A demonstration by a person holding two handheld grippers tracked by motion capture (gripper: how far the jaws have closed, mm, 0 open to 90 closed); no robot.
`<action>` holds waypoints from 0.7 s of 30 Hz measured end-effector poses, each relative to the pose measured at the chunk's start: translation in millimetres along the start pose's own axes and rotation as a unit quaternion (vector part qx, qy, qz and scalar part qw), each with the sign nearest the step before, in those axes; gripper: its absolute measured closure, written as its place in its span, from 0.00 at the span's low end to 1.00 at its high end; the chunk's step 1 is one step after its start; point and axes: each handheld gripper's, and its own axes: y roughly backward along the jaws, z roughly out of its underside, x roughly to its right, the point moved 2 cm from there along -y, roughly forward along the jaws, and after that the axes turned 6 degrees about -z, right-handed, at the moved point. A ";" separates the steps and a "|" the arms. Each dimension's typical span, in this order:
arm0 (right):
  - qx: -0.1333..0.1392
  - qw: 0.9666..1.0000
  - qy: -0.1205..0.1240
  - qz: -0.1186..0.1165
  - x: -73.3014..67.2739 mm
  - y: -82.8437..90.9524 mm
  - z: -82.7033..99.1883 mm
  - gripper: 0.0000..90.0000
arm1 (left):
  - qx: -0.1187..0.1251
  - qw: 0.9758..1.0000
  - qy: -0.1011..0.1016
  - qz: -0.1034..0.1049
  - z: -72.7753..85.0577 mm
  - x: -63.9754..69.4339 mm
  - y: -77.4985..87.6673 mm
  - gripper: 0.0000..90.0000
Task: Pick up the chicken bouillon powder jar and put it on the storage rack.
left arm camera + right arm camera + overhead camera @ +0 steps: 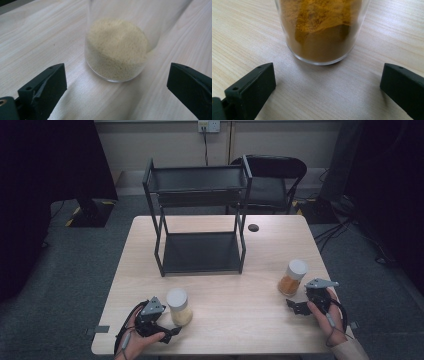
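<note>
Two clear jars on the near part of the wooden table [225,295], each with a white lid: the pale-grain jar [179,306] near left, the orange-powder jar [293,277] near right, well apart from each other. Black two-tier rack [200,215] standing empty toward the far side, between and beyond them; a small dark disc [253,227] just right of it. Left gripper [167,332] low on the near side of the pale-grain jar [116,50], jaws spread wide, holding nothing, jar centred ahead of the gap but not yet between the jaws. Right gripper [295,306] likewise wide open and empty, just near of the orange-powder jar [320,30], jar slightly left of the gap's middle. Likely step: closing in for a grasp on each jar, perhaps for the rack. Best done by sliding forward level with the table until the glass sits deep between the jaws, nudging the right one slightly to centre, then closing gently low on the body, below the lid. Smooth round glass: prone to slipping or tipping under an off-centre squeeze.
</note>
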 end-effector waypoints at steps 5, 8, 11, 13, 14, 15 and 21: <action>0.000 1.000 0.000 0.000 0.0 0.0 0.0 0.00 | 0.004 1.000 -0.001 0.001 -1.4 -0.3 4.9 0.02; 0.000 1.000 0.000 0.000 0.0 0.0 -0.1 0.00 | 0.007 1.000 0.000 0.000 -3.5 0.0 7.3 0.02; 0.000 1.000 0.000 0.000 0.0 0.0 0.0 0.00 | 0.013 1.000 0.000 0.002 -7.0 0.8 9.5 0.02; 0.000 1.000 0.000 0.000 0.0 0.0 -0.1 0.00 | 0.013 1.000 -0.004 0.002 -8.5 1.4 10.1 0.02; 0.000 1.000 0.000 0.000 0.0 0.0 -0.1 0.00 | 0.015 1.000 -0.004 0.002 -10.9 2.2 11.1 0.02; 0.000 1.000 0.000 0.000 0.0 0.0 -0.1 0.00 | 0.015 1.000 -0.004 0.002 -10.9 2.2 11.1 0.02; 0.000 1.000 0.000 0.000 0.0 0.0 0.0 0.00 | 0.025 1.000 -0.006 -0.002 -18.2 4.5 12.7 0.02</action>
